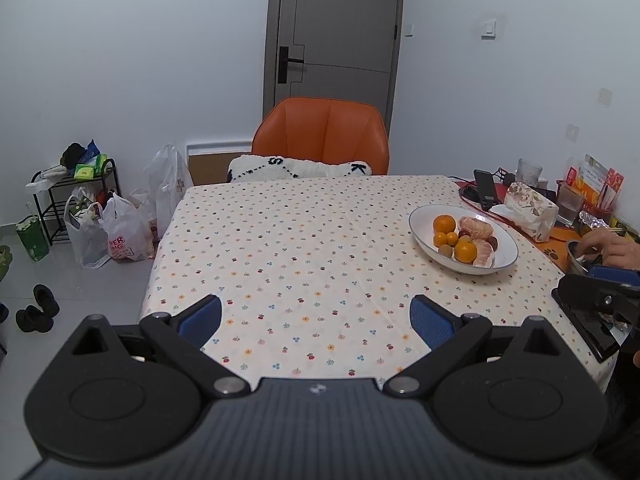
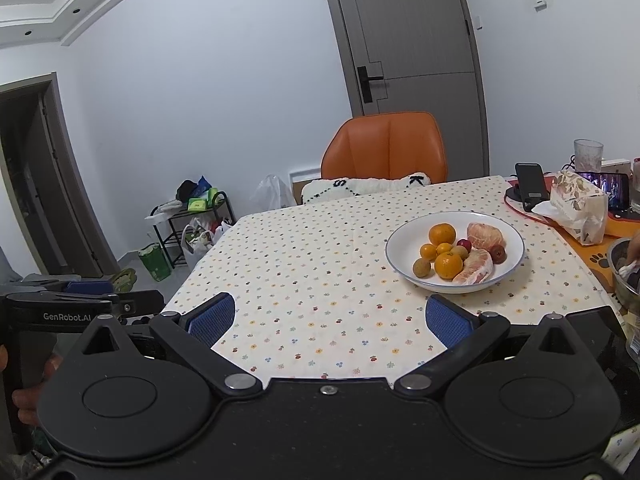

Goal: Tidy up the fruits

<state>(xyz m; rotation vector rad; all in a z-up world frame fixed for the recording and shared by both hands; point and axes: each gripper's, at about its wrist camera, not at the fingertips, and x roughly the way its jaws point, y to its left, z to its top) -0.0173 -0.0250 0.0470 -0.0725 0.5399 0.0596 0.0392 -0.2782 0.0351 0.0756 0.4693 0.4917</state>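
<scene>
Fruit sits heaped in a white bowl (image 2: 496, 276) on the far right part of the table (image 1: 280, 248), well ahead of both grippers and off to their right. The left gripper (image 1: 316, 318) hangs over the near edge of the flowered tablecloth with its jaws spread wide and nothing between the blue pads (image 1: 202, 320). The right gripper (image 2: 334, 318) is likewise wide apart and empty, with the bowl just beyond its right pad (image 2: 450, 326).

Inside the bowl lie two large oranges (image 2: 442, 234), two smaller ones (image 2: 428, 252), two peeled pinkish citrus pieces (image 2: 476, 268), small red fruits (image 2: 498, 254) and brownish-green round ones (image 2: 421, 268), all touching in one cluster. Beside the bowl on the right stand a tissue pack (image 2: 580, 208), a phone on a stand (image 2: 530, 186) and a glass (image 2: 587, 155). At the right edge, a hand (image 1: 610, 246) reaches into a metal bowl (image 2: 624, 276). An orange chair (image 1: 322, 136) stands behind the table.
</scene>
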